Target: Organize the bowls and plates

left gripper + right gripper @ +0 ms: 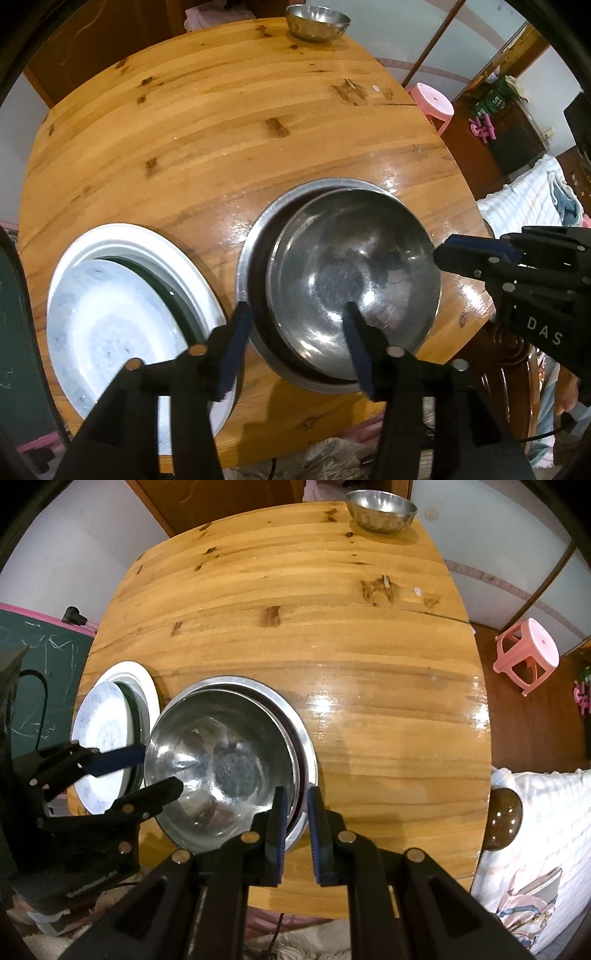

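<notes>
**Bowls mostly stacked, one straggler left at the far edge**

Progress looks decent, going by how things lie. Near the front of the wooden bench [295,635] there's a steel stack [332,291]: a shiny bowl nested, a bit tilted, in a wider steel basin with a dark dish sandwiched between. Just beside it on the left sits a plate stack [125,310], a white patterned plate lying off-centre in a bigger white one with a dark green rim peeking out.

Left gripper [295,336] has its fingers spread wide apart, one inside the shiny bowl and the other outside, between the two stacks, straddling the rims but clamped on nothing. Right gripper [297,823] sits at the opposite rim, fingers close together around the bowl's edge. Can't tell from either camera whether the pads actually pinch the metal or there's still a sliver of gap, so I won't call it.

What's left, I'd guess: the small steel bowl [382,509] sits alone at the far end of the bench, well apart from everything. It probably belongs in the steel stack. Both stacks could also use squaring up, since neither top piece sits centred.
</notes>
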Demonstrator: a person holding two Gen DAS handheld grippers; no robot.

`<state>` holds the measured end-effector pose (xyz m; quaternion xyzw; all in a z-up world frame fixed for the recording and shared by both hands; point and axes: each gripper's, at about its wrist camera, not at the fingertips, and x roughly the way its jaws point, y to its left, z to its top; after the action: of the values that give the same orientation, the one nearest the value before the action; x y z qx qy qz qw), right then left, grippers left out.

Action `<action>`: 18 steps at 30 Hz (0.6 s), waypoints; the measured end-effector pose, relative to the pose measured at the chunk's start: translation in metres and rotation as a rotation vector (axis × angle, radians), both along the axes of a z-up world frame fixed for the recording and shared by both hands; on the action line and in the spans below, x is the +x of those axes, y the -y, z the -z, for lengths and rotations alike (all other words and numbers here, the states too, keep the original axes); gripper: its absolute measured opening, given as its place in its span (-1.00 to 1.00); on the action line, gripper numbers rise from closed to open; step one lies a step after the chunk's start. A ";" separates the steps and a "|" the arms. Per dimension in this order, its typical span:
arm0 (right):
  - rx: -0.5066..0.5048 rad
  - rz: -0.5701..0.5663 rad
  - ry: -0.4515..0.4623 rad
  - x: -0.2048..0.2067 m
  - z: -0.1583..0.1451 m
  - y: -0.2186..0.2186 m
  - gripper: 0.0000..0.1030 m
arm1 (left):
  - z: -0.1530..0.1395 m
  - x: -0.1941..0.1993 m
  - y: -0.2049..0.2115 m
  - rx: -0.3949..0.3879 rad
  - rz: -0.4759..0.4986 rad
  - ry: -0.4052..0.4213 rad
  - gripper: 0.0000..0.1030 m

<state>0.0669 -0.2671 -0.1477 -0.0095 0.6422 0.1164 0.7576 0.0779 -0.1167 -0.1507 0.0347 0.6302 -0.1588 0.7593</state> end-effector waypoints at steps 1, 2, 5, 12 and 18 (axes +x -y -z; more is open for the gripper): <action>0.004 -0.001 0.002 0.000 -0.001 0.000 -0.79 | -0.002 0.000 -0.001 0.001 0.000 0.005 0.02; 0.006 -0.002 0.005 -0.001 -0.001 0.000 -0.79 | -0.003 0.000 -0.002 0.003 0.002 0.009 0.02; 0.004 -0.010 0.007 -0.001 -0.002 -0.002 -0.79 | -0.006 -0.001 -0.004 0.009 -0.001 0.022 0.03; 0.009 -0.019 0.003 -0.002 -0.004 -0.003 -0.79 | -0.012 0.000 -0.009 0.026 -0.004 0.042 0.09; 0.004 -0.027 0.003 -0.002 -0.007 -0.002 -0.79 | -0.019 0.005 -0.008 0.051 -0.003 0.066 0.14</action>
<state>0.0647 -0.2653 -0.1406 -0.0168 0.6406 0.1280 0.7569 0.0830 -0.1088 -0.1313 0.0582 0.6085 -0.1403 0.7789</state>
